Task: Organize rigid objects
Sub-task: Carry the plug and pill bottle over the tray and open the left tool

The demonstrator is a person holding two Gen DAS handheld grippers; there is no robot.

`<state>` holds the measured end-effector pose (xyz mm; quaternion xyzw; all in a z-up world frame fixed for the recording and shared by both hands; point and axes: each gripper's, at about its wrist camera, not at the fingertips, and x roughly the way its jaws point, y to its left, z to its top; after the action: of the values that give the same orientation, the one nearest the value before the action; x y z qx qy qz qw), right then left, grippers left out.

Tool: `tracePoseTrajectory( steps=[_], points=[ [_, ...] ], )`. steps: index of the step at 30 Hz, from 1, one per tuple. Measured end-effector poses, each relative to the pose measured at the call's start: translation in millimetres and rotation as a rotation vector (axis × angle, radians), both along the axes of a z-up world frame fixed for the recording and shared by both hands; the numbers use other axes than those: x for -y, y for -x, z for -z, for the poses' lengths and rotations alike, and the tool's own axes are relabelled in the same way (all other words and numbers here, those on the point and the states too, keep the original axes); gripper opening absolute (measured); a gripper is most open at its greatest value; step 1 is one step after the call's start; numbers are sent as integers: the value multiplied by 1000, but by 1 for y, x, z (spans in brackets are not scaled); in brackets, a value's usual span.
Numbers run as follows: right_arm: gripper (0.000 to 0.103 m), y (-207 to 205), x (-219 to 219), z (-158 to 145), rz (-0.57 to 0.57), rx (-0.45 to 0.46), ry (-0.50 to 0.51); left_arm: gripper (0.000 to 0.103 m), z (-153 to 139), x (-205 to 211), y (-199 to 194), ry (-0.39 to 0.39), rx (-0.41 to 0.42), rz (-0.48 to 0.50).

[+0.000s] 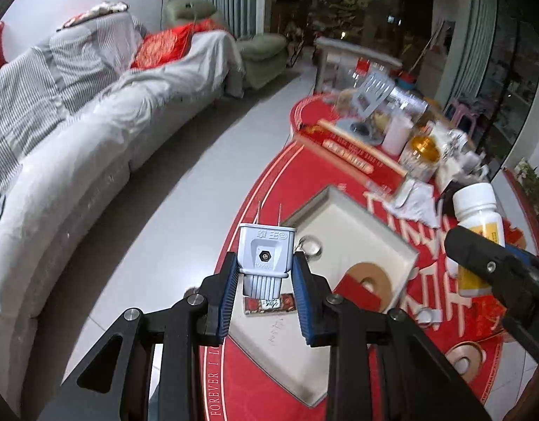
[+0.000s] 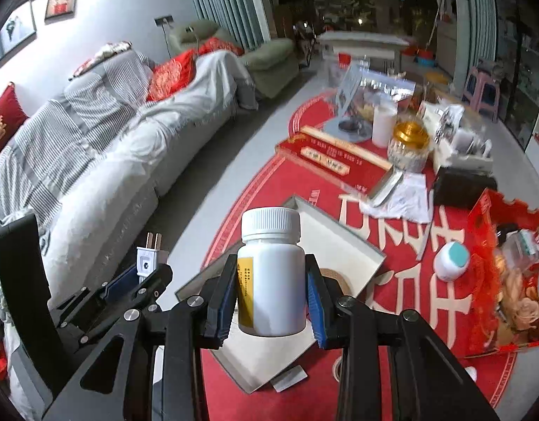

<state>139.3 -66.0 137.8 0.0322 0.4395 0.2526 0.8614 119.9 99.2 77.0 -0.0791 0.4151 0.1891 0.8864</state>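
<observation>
Left gripper [image 1: 265, 273] jaws clamp the plug [image 1: 265, 263], right gripper [image 2: 272, 296] jaws the bottle [image 2: 271, 280]; only the right view shows the teal-capped jar [image 2: 451, 261].

1. Left gripper [image 1: 265, 273]: matte black angular frame, kinda skeletal, with triangular cutouts in the side plates.
2. Ribbed blue pads [image 1: 230, 293] line the inner face of each finger.
3. Round silver screw heads [image 1: 195, 300] sit at the pivots.
4. Right gripper [image 2: 272, 293] is the same build: black links, blue pads, silver screws.
</observation>
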Motion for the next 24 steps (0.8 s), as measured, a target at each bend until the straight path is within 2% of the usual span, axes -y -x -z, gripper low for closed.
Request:
tracePoseTrajectory(
  steps=[5, 10, 16, 24],
  points=[
    [37, -17, -4, 43, 9, -76, 35, 33, 39, -4, -19, 15, -73, -10],
    [37, -30, 0, 74, 25, -127, 64, 33, 66, -4, -31, 36, -128, -11],
    [37, -42, 5, 93, 49, -161, 88, 33, 85, 1, -41, 37, -164, 7],
    [37, -49, 4, 109, 51, -188, 107, 33, 100, 4, -49, 88, -189, 39]
  ],
)
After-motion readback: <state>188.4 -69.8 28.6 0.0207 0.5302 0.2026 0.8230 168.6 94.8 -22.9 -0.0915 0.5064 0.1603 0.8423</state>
